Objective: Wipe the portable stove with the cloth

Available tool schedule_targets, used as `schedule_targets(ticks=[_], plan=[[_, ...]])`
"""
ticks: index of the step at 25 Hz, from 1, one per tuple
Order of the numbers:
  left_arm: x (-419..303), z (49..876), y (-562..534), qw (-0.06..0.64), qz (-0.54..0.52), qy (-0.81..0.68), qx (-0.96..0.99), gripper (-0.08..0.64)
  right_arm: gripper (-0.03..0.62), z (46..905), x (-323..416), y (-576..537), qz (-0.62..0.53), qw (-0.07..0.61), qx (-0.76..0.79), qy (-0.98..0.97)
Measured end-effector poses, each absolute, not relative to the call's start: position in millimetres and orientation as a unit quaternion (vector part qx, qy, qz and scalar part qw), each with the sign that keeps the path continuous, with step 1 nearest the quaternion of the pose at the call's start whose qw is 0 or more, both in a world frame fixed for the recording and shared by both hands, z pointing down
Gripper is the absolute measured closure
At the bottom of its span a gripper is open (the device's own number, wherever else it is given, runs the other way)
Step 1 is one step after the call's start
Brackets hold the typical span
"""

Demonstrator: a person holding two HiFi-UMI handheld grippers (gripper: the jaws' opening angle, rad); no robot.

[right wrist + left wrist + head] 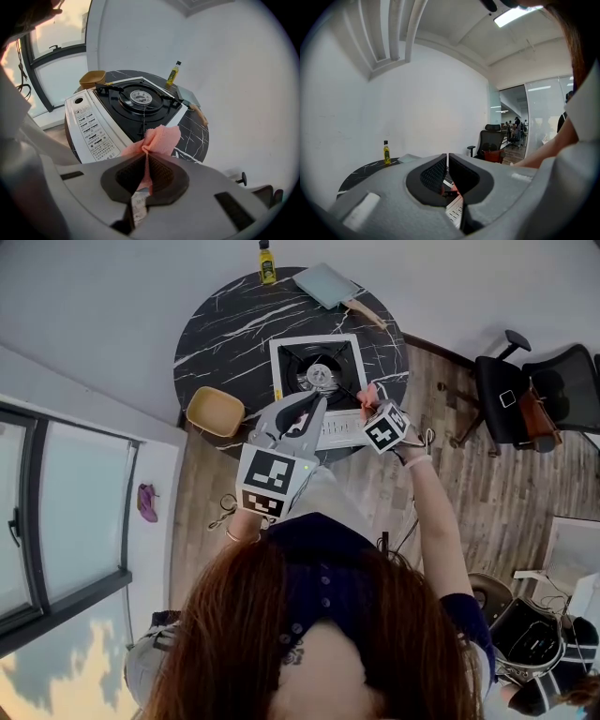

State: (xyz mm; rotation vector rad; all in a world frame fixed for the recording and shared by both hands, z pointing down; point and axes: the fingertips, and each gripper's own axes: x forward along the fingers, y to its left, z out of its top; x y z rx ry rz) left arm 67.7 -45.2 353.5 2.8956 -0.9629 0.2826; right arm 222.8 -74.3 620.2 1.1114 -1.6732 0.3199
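Right gripper (146, 153) is seen pinching the pink cloth (161, 138): jaws are pressed onto it, a bunched fold sticks out past the tips, and a white label hangs behind the pads. In head view the cloth (367, 395) is held by the right gripper (371, 405) at the right front corner of the stove (317, 381). Whether the cloth touches the stove cannot be told.

Left gripper (447, 157) is nearly pressed together, with only a thin slit left between the pads and nothing gripped. In head view the left gripper (317, 407) is placed over the stove's front, with tips pointed toward the burner and near the right gripper. A white printed panel is glimpsed below its jaws in the left gripper view.

The stove (140, 101) is set on a round black marble table (225, 343), near the front edge. It is white-framed with a black top, a centre burner and a printed panel along the front.

A yellow bottle (267, 263) is stood at the table's far edge, also seen in the right gripper view (174, 73) and the left gripper view (386, 153). A tan bowl (216, 411) is placed at the table's left edge, apart from the stove. A flat grey tool (325, 284) with a wooden handle lies behind the stove, to the right of the bottle. An office chair (534, 390) is seen on the wood floor to the right, well apart from the table.
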Motion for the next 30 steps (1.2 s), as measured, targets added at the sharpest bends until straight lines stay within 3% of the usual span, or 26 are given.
schedule_targets(ticks=[30], plan=[[38, 356, -4, 0.031, 0.095, -0.322, 0.942, 0.537, 0.571, 620, 214, -30, 0.137, 0.516, 0.490, -0.689]])
